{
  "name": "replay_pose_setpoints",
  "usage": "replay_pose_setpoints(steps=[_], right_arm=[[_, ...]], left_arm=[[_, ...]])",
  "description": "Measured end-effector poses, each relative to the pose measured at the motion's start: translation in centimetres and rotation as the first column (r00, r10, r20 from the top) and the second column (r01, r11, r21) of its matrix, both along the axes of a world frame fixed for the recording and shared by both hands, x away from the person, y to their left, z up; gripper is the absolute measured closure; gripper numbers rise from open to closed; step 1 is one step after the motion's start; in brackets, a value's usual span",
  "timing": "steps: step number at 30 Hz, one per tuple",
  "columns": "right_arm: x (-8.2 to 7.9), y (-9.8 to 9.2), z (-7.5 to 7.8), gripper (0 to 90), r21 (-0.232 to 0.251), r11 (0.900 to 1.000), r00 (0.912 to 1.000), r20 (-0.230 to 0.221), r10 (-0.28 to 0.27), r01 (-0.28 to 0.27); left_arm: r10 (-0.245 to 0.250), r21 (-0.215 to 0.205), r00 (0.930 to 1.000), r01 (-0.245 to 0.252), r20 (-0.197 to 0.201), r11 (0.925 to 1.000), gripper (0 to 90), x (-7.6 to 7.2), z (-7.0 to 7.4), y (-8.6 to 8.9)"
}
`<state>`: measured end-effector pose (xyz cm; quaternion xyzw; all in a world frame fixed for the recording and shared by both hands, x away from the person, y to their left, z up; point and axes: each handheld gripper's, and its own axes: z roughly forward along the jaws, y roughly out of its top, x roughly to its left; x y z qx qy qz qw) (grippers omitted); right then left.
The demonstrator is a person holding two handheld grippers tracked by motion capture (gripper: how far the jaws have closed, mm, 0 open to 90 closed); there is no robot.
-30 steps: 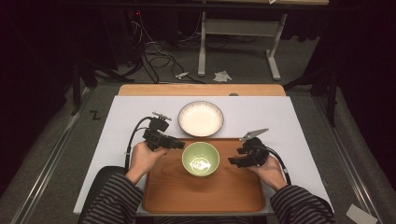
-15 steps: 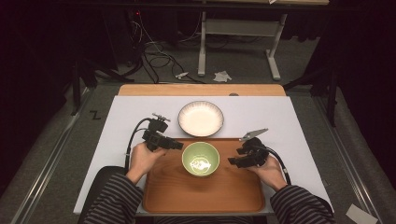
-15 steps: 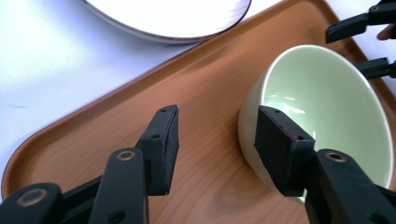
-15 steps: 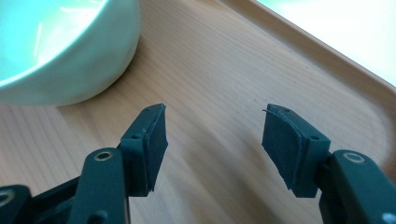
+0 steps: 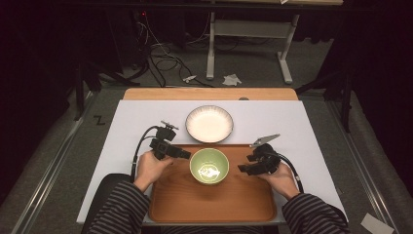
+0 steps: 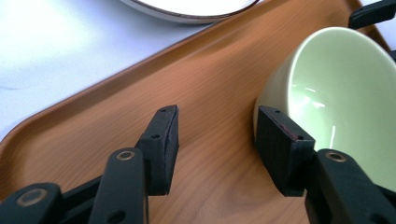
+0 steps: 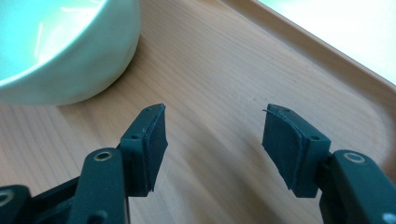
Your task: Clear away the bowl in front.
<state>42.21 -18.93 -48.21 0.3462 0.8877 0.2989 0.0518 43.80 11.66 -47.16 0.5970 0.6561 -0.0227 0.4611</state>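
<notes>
The fingers point(image 6: 161, 144) of the left gripper point(image 6: 217, 140) stood spread apart with nothing between them, one pad close beside the outer wall of the green bowl point(image 6: 341, 98), the other over bare wood; whether that pad touched the bowl could not be told. The fingers point(image 7: 149, 140) of the right gripper point(image 7: 215, 142) were likewise released, wide apart above the tray's grain, with the bowl just beyond the left one. In the high view the left gripper point(image 5: 182, 154) and the right gripper point(image 5: 242, 168) flanked the green bowl point(image 5: 209, 165) from either side, each pointing inward toward it. The bowl sat upright on the far half of the wooden tray point(image 5: 214, 204), near the tray's far rim. Just beyond that rim a white plate point(image 5: 209, 123) with a dark edge lay on the white table cover point(image 5: 131, 122). Striped sleeves point(image 5: 119, 212) entered from the bottom edge.
</notes>
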Motion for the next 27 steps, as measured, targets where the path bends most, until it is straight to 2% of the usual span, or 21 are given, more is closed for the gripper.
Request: replay_pose_setpoints(steps=[7, 9, 11, 18, 27], right_arm=[[-0.1, 0.1, -0.1, 40.9, -0.007, 1.000, 0.9999, -0.013, 0.012, -0.012], [-0.1, 0.2, -0.1, 40.8, -0.013, 1.000, 0.9998, -0.017, 0.014, -0.014], [-0.1, 0.2, 0.0, 40.9, -0.003, 1.000, 0.9998, -0.001, 0.021, -0.021], [-0.1, 0.2, 0.0, 40.9, -0.007, 1.000, 0.9999, -0.006, 0.014, -0.014], [-0.2, 0.2, 0.0, 40.9, -0.014, 1.000, 0.9999, -0.008, 0.014, -0.014]], left_arm=[[0.004, -0.002, 0.9999, -0.004, -0.010, 1.0000, 49.9, 0.0, -0.5, -0.1], [0.009, 0.011, 0.9999, -0.009, -0.008, 0.9999, 49.8, 0.0, -0.6, -0.1], [0.010, 0.026, 0.9999, -0.010, -0.003, 0.9996, 49.8, 0.0, -0.8, -0.1], [0.010, 0.067, 0.9999, -0.011, 0.013, 0.9977, 49.6, -0.2, -1.2, -0.5], [0.013, 0.098, 0.9997, -0.015, 0.020, 0.9951, 49.3, -0.3, -1.6, -0.6]])
